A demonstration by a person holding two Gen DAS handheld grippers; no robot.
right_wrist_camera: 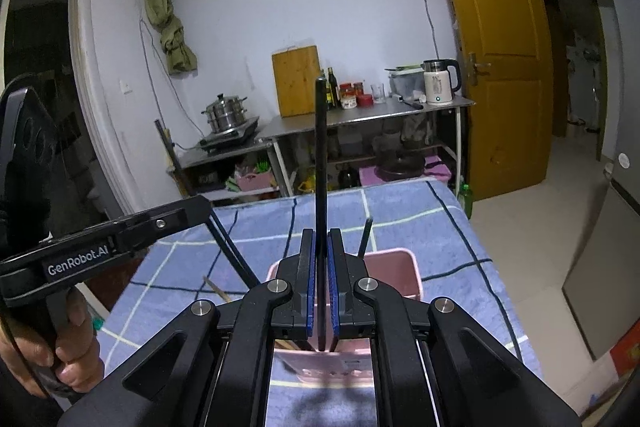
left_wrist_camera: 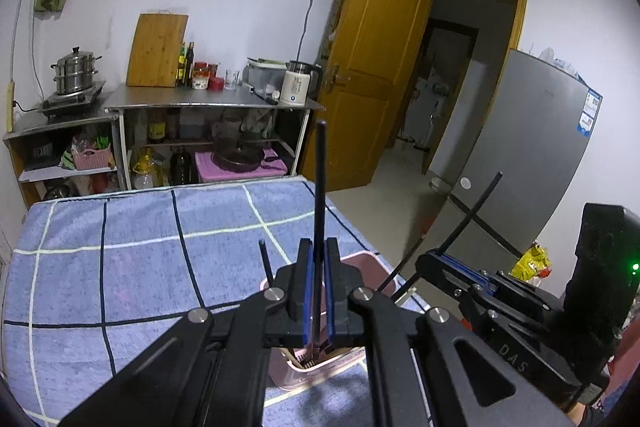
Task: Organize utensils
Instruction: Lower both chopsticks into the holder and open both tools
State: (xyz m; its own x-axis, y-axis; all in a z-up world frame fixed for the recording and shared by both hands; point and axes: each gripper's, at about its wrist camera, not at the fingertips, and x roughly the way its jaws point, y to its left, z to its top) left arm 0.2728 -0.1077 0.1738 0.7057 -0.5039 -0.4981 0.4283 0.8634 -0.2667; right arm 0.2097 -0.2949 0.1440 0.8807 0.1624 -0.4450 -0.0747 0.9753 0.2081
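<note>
Grippers left [left_wrist_camera: 318, 291] and right [right_wrist_camera: 320, 291] each clamp a black chopstick [left_wrist_camera: 320, 187] above the pink holder [right_wrist_camera: 400, 267], likely needing lowering next.

Each fisheye camera sits just behind its own gripper, looking forward and slightly down along the fingers. The left gripper [left_wrist_camera: 319, 291] and right gripper [right_wrist_camera: 321, 287] fill the near foreground. Both views face across the blue checked tablecloth [left_wrist_camera: 140, 247] toward the steel counter [left_wrist_camera: 212, 97] and yellow door [left_wrist_camera: 376, 59], sharing the pink utensil holder [right_wrist_camera: 394, 269] directly beneath them.
</note>
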